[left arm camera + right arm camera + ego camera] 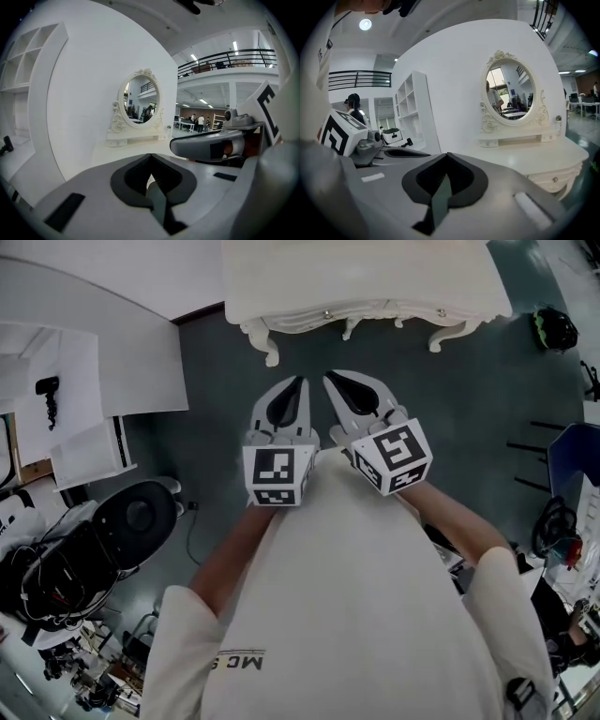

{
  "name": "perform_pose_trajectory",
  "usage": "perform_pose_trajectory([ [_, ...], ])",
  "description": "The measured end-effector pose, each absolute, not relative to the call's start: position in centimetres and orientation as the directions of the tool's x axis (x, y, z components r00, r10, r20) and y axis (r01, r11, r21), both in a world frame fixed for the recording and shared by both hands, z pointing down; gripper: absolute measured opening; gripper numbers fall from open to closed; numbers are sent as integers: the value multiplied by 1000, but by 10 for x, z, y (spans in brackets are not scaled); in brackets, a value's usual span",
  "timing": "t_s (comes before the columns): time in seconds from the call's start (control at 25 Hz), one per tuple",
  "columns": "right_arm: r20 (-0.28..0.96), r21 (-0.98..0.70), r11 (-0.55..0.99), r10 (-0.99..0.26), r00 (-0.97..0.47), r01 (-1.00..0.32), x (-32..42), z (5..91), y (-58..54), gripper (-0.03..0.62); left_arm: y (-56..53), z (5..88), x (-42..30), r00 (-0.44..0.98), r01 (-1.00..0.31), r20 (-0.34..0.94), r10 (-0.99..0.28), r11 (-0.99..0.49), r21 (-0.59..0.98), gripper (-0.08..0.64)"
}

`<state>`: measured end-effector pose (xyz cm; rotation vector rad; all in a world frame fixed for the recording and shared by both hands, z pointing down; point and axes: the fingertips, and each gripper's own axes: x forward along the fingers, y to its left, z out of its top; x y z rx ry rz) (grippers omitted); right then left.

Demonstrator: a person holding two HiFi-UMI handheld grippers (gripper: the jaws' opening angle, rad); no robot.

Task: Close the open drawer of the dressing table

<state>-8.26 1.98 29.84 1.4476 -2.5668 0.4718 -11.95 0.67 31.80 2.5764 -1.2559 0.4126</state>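
White drawer fronts [325, 313] of the dressing table [281, 277] are apparently sitting flush, none sticking out, so the closing is looking done, while the left claw [301, 382] and right claw [330, 379] are hanging clenched on nothing, well apart from it.

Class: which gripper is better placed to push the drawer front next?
Right, probably. Right gripper and left gripper hang side by side short of the dressing table, jaws together. Only the right gripper view shows a drawer front and knob; the left shows tabletop and mirror.

White dressing table [366, 277], dark teal floor [469, 409]
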Motion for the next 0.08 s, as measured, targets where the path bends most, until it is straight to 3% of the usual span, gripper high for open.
perform_pose_trajectory([
  [0.08, 283, -193, 488, -803, -524, -851, -86, 300, 19, 0, 6, 319, -119, 590, -793, 359, -724, -603, 87, 9],
])
